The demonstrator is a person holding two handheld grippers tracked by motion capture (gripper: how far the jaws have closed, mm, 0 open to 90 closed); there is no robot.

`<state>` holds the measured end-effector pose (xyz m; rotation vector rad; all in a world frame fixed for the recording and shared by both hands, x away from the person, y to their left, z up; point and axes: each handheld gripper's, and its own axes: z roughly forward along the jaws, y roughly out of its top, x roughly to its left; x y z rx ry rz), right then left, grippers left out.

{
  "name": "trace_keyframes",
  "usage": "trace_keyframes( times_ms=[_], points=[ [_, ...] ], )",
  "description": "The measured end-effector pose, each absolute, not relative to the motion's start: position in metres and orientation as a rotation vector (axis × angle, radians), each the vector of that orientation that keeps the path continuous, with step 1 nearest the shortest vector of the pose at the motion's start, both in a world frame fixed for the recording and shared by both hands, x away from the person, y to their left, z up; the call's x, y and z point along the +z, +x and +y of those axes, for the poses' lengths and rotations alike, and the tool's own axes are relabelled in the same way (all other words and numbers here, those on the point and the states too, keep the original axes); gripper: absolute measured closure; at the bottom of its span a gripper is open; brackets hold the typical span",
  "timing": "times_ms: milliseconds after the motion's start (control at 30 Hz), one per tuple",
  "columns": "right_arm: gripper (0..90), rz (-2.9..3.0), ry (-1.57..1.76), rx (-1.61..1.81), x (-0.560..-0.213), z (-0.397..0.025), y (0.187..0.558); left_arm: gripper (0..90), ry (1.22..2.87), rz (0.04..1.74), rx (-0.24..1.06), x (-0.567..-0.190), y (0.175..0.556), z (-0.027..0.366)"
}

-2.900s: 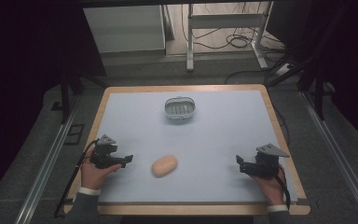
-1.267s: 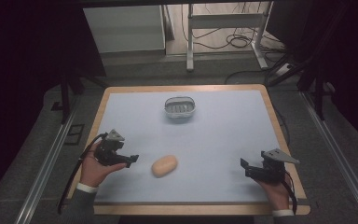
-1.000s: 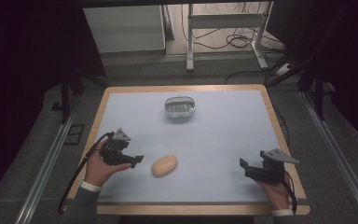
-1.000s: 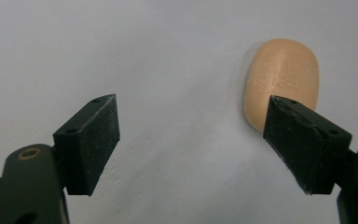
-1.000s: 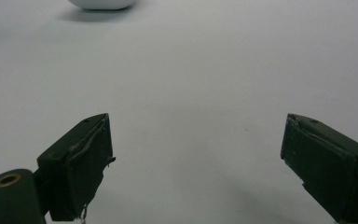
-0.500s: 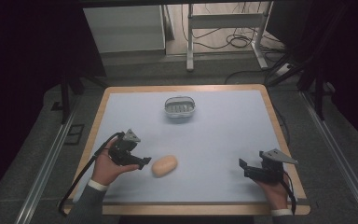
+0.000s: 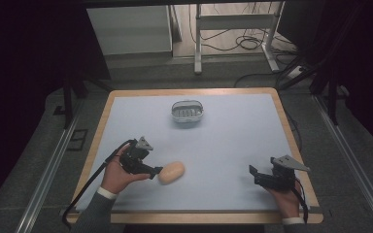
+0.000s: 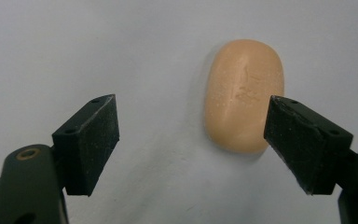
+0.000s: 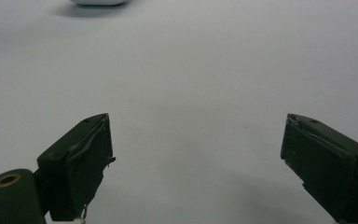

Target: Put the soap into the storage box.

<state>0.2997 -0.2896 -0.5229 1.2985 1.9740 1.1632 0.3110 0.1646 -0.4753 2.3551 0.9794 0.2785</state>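
Here the left gripper hangs wide open over the soap-like bar, whose long axis runs along the jaws' reach, offset toward one jaw, near the table's front-left. The right gripper, also spread, sits well apart.

From my seat, the white dish in the right gripper view was cut off by the top edge, so I saw just its lower rim and shadow. In the high view that dish, near the worktop's far edge, was too small for me to tell what lay inside it. The left gripper had one jaw overlapping the lower right side of the tan oval lump, and I could not tell whether it touched. Both forearms ran off the bottom edge of the high view. The right gripper had its jaws clipped by the bottom edge.
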Motion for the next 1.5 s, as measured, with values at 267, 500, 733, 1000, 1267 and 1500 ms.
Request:
trace_keyframes(
  times_ms=[267,500,733,1000,1267,1500],
  points=[
    [8.9,1.978,1.293,1.156,-0.524,-0.288,0.3,18.2,2.388,0.955,0.239,-0.484,0.312,0.152],
    [9.0,1.98,1.291,1.155,-0.524,-0.289,0.3,18.4,2.392,0.949,0.204,-0.491,0.315,0.145],
    [9.0,1.985,1.286,1.148,-0.524,-0.287,0.3,18.5,2.395,0.951,0.177,-0.496,0.317,0.139],
    [9.0,1.983,1.286,1.146,-0.524,-0.287,0.3,18.7,2.423,0.911,0.169,-0.495,0.319,0.122],
    [9.0,1.985,1.287,1.15,-0.524,-0.287,0.3,19.2,2.473,0.907,0.16,-0.503,0.324,0.109],
    [9.0,1.986,1.286,1.145,-0.524,-0.287,0.3,21.5,2.5,0.906,0.148,-0.51,0.324,0.106]
  ],
)
